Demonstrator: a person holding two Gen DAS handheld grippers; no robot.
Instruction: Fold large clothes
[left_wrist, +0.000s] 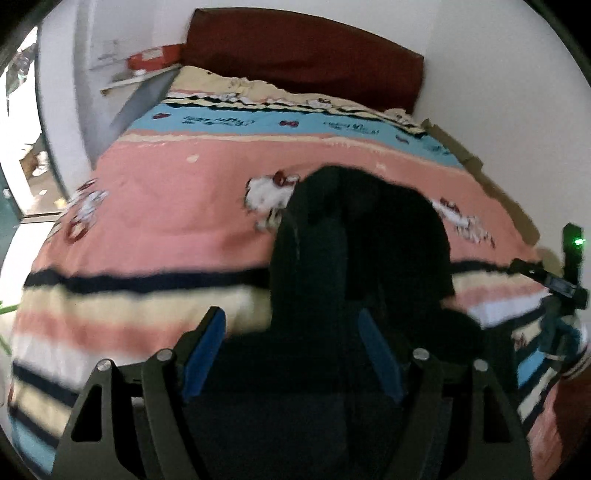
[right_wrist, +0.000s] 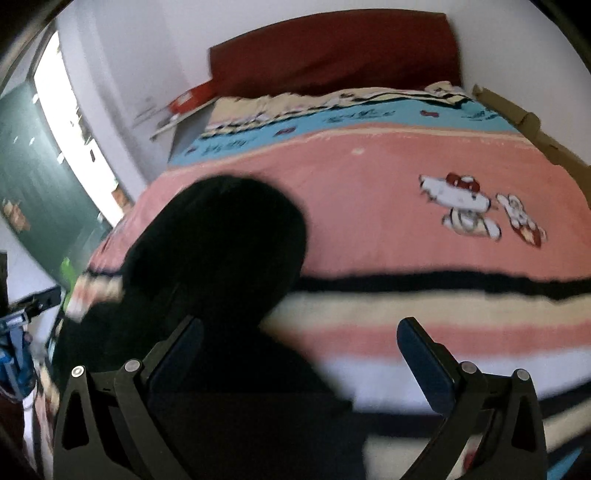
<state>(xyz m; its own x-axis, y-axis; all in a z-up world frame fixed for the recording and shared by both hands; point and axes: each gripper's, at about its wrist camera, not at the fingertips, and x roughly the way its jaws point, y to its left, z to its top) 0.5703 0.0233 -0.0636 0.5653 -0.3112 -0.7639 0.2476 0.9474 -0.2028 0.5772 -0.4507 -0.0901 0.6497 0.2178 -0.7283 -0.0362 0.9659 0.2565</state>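
Note:
A black garment (left_wrist: 362, 243) lies in a heap on the near part of the bed, over the striped blanket. In the left wrist view my left gripper (left_wrist: 291, 332) is open, its blue-padded fingers spread on either side of the garment's near end. In the right wrist view the same garment (right_wrist: 214, 240) lies left of centre. My right gripper (right_wrist: 299, 339) is open; its left finger is over the black cloth, its right finger over the blanket. The right gripper also shows at the right edge of the left wrist view (left_wrist: 565, 284).
The bed carries a pink, blue and cream striped blanket (left_wrist: 177, 206) with cartoon prints. A dark red headboard cushion (left_wrist: 303, 51) stands at the far end against a white wall. Brown cardboard (right_wrist: 528, 125) lines the bed's right side. A window (right_wrist: 70, 122) is at the left.

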